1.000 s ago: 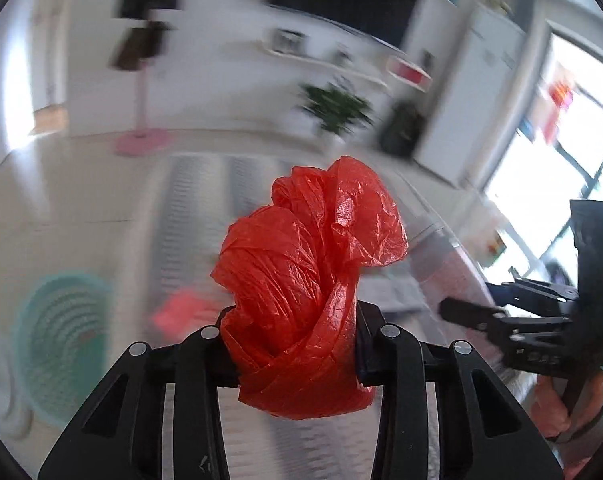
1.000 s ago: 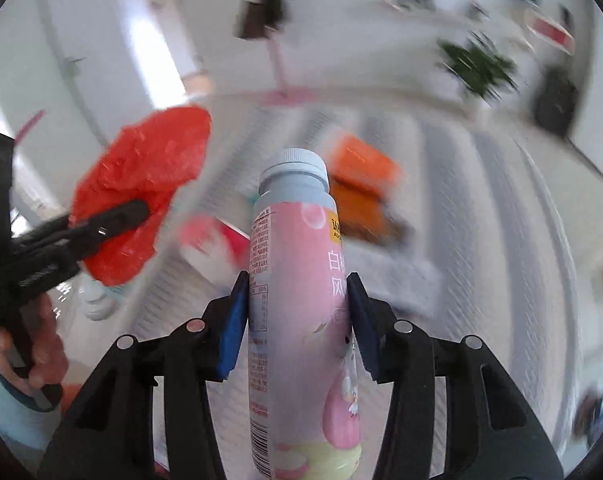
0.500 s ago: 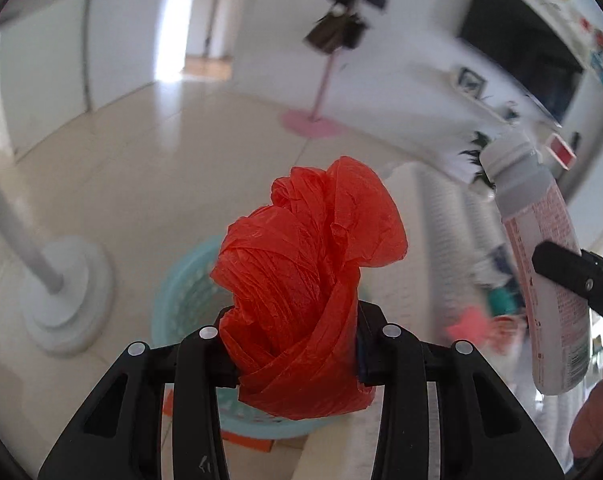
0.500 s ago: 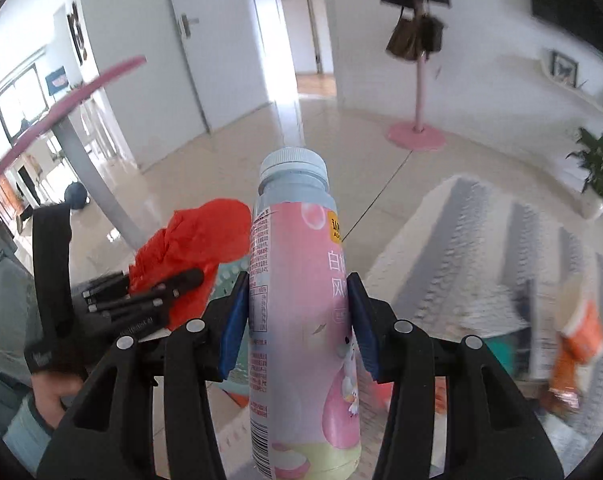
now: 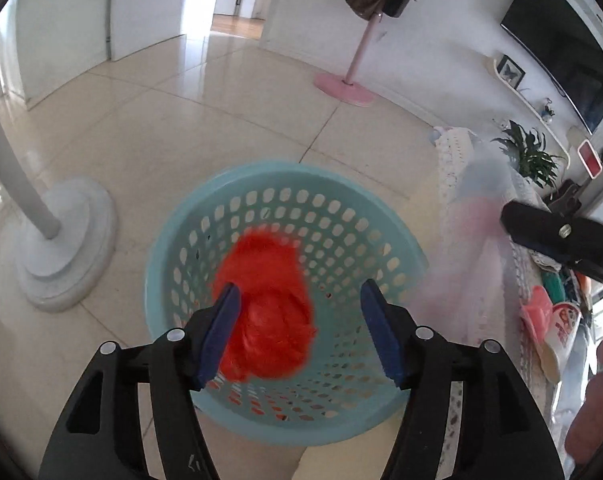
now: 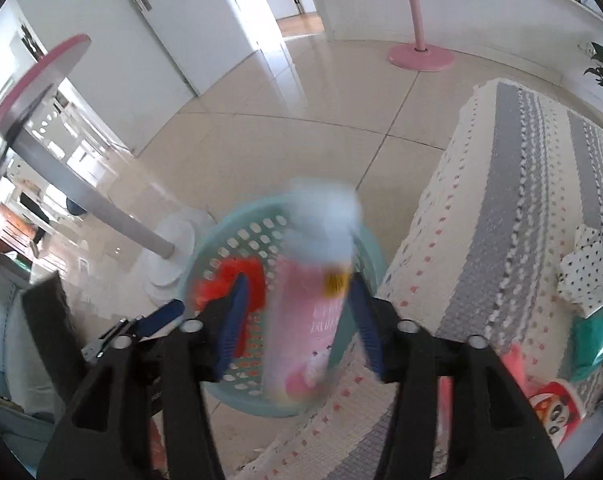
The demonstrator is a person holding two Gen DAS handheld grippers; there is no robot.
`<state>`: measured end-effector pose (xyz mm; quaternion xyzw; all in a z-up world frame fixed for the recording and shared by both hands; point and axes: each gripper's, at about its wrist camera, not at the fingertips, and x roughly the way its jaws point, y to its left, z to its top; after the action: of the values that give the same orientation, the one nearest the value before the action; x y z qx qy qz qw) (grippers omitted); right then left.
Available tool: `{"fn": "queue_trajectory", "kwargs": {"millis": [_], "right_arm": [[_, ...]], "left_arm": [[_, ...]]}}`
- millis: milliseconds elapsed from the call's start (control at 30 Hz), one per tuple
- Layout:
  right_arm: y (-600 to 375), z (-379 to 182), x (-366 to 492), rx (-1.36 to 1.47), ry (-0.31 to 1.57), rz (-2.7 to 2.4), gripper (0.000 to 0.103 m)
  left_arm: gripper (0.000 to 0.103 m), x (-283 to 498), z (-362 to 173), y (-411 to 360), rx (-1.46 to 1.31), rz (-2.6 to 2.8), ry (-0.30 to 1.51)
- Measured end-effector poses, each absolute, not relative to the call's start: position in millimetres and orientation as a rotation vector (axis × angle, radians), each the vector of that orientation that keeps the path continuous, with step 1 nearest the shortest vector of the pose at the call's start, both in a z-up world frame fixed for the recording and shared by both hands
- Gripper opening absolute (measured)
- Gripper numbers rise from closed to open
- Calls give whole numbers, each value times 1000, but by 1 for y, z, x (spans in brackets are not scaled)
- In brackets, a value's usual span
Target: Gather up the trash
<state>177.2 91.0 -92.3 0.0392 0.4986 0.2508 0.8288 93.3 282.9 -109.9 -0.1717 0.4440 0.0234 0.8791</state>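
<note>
A teal perforated basket (image 5: 261,172) stands on the tiled floor below both grippers. A crumpled red plastic bag (image 5: 267,300) is blurred in mid-fall inside the basket, free of the blue pads. My left gripper (image 5: 299,292) is over it, jaws opening wide. In the right wrist view a pink-and-white bottle (image 6: 309,300) with a pale cap is blurred between the spreading jaws of my right gripper (image 6: 298,280), above the basket (image 6: 253,396); the pads no longer press it. The red bag (image 6: 229,284) shows behind the left pad. The bottle (image 5: 473,232) also appears as a smear at the right.
A white stand base (image 5: 61,248) sits left of the basket; a pink coat-stand base (image 5: 343,88) is farther back. A grey-and-cream rug (image 6: 521,200) lies to the right, with a panda-print cup (image 6: 553,404) and a teal item (image 6: 589,344). A hand (image 5: 593,420) holds the right gripper.
Both grippers swung over the basket and tilted down. The left jaws let go of the red bag, which drops into the basket. The right jaws spread and the bottle is slipping down.
</note>
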Motion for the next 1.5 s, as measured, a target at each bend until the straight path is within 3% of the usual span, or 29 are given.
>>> {"fn": "queue_trajectory", "kwargs": {"millis": [300,567,700,967,1267,1400,1500], "right_arm": [[35,-31,125,52,904,510,55],[-80,44,58,59,661,343,51],[-142,55,28,20,579,204,51],[-238,-3,13,32,654,26,51],[-294,-97,55,195,898,86,51],[-287,-111,56,168,967,107,51],[-277,-110,33,124,983,142,50]], "left_arm": [[59,73,-60,246,-345,-51,826],[60,55,14,132,-233,-280,721],[60,63,9,87,-210,-317,765],[55,96,-50,50,-213,-309,920],[55,111,-98,16,-175,-373,982],[39,111,-104,24,-317,-538,1020],[39,104,-104,21,-332,-597,1022]]}}
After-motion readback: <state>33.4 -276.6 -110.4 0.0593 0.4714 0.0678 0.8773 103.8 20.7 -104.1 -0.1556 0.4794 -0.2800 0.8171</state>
